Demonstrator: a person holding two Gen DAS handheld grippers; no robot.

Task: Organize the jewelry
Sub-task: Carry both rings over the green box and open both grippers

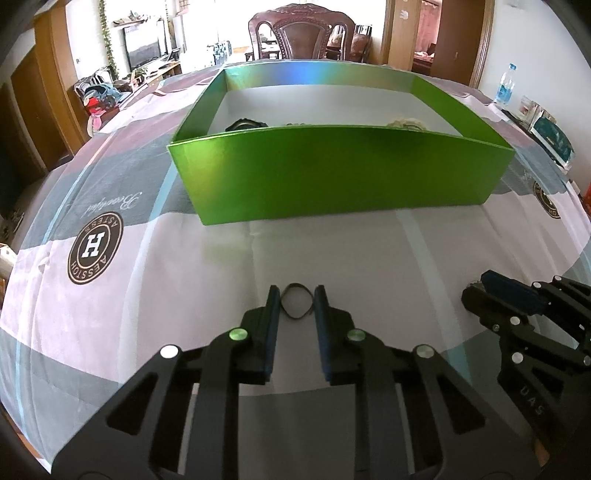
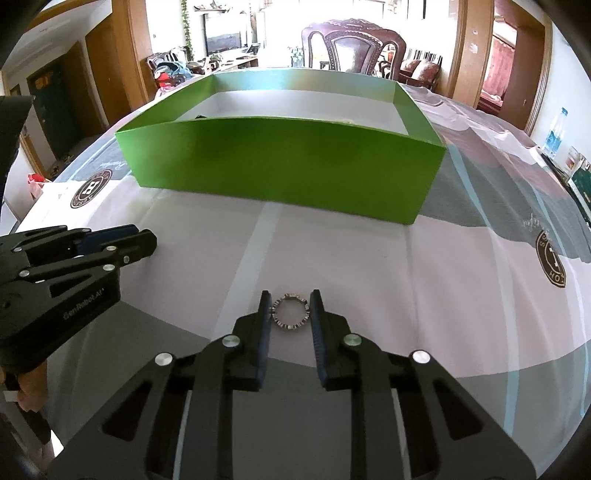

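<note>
A thin black band (image 1: 295,316) lies on the tablecloth, pinched slightly out of round between the pads of my left gripper (image 1: 296,292), which is shut on it. A silver beaded ring-shaped bracelet (image 2: 291,327) rests on the cloth with my right gripper (image 2: 290,295) shut on it, both pads touching its sides. The right gripper (image 1: 480,291) also shows at the right edge of the left wrist view, and the left gripper (image 2: 142,240) at the left of the right wrist view. Just beyond both stands an open green box (image 1: 332,173) (image 2: 280,162). It holds a dark piece (image 1: 245,123) and a cream piece (image 1: 406,123), mostly hidden by its near wall.
The patterned tablecloth (image 1: 207,280) carries round brown logos (image 1: 95,248) (image 2: 550,262). A water bottle (image 1: 505,85) and small boxes (image 1: 554,136) stand at the far right edge. A dark wooden chair (image 1: 301,31) stands behind the table. A person's hand (image 2: 26,387) holds the left gripper.
</note>
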